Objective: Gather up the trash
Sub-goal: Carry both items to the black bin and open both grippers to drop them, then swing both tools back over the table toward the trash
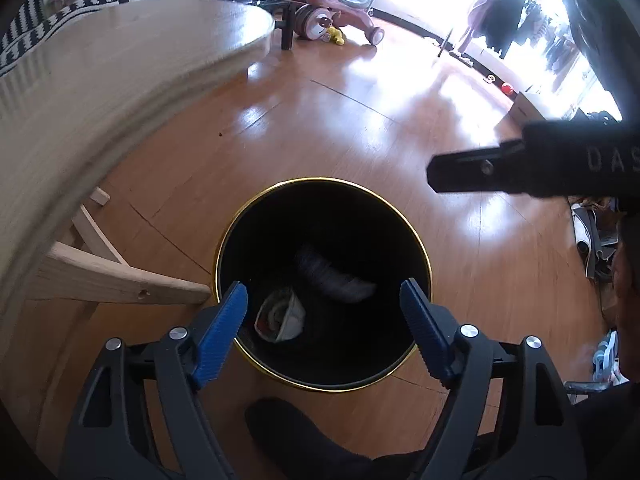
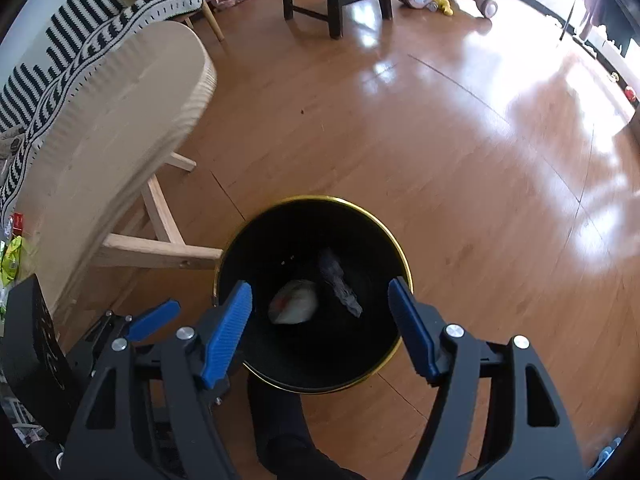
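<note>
Right wrist: one bin (image 2: 394, 248), two scraps (image 2: 294, 302).

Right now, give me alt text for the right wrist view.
The open right gripper hangs over a black, gold-rimmed trash bin on a wooden floor; a pale crumpled wad and a dark scrap lie inside. A light wooden table stands left.

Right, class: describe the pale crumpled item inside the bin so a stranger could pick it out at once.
Start at the round wooden table; on the floor beside its leg stands a black bin with a gold rim. At the bottom lie two pieces of trash: the pale crumpled wrapper, whitish with a red patch, sits left of a dark grey scrap, which is longer and thinner.
</note>
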The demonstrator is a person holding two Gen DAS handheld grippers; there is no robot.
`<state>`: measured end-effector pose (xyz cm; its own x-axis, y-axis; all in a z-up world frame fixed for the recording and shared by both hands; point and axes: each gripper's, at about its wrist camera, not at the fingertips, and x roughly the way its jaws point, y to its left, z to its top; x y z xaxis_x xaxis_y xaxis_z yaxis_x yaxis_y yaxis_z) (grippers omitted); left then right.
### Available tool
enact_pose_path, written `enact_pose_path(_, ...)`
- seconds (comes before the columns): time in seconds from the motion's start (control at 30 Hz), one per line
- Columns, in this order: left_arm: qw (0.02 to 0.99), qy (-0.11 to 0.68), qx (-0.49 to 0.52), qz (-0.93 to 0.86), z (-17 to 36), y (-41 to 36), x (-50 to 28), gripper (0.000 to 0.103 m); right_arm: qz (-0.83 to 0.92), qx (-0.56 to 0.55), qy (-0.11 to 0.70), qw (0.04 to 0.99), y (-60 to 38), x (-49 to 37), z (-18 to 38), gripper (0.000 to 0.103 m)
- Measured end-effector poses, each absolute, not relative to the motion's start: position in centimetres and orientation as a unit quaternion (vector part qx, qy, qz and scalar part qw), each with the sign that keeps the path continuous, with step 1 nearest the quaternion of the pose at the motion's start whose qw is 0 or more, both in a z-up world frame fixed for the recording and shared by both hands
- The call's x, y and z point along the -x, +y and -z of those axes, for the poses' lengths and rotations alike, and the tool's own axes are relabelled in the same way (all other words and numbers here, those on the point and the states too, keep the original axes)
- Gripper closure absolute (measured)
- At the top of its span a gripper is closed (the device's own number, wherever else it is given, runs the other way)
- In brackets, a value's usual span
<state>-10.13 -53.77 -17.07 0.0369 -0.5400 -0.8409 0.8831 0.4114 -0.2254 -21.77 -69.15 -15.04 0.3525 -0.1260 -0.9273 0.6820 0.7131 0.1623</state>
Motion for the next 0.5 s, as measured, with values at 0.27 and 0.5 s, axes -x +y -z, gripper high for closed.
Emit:
enact_pose_path(0.27,0.729,0.439,-0.146,0.504,10.0,-46.6,8.0,0.017,0.244,-0.206,0.435,0.842,-63.8,17.7,7.3,0.029)
enact_pose_path(0.5,0.823,0.394,-0.118,0.391,3.8,-31.7,2.4,0.012,0.136,-0.182,0.377,0.898,-52.4,9.0,1.6,0.027)
